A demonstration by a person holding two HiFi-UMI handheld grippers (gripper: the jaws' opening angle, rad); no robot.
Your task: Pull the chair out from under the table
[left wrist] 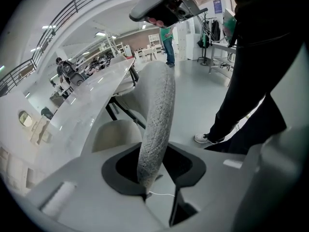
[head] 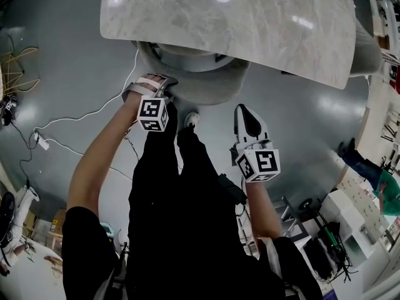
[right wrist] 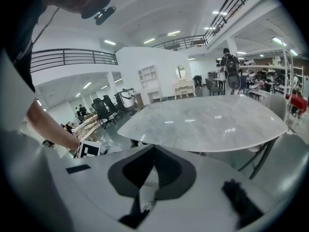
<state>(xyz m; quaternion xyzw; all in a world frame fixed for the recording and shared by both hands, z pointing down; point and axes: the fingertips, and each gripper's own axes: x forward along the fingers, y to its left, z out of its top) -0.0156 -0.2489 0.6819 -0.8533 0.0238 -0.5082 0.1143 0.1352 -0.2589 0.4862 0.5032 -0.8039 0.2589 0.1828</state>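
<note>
Left gripper (head: pixel 153 83) on back of chair (head: pixel 206 83); chair tucked under table (head: pixel 250 17). Right gripper (head: pixel 245 112) hangs apart.
Left gripper view: jaws partway closed, pinching fuzzy chair back.
Right gripper view: jaws together, empty.
Advice: firm pinch, then pull straight back, level, clear of own feet.

Chair (head: pixel 212 89) tucked under table (head: pixel 250 24); shoe (head: pixel 192 120) just before chair.

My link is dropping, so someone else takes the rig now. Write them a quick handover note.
Left gripper: jaws around the top rim of the chair; firm pinch unconfirmed.
Right gripper: shut, empty, hovering clear of the chair.
Chair sits tucked under the marble table.
Done: rim reached.
Left: confirm the grip, then pull the chair out toward you.
</note>
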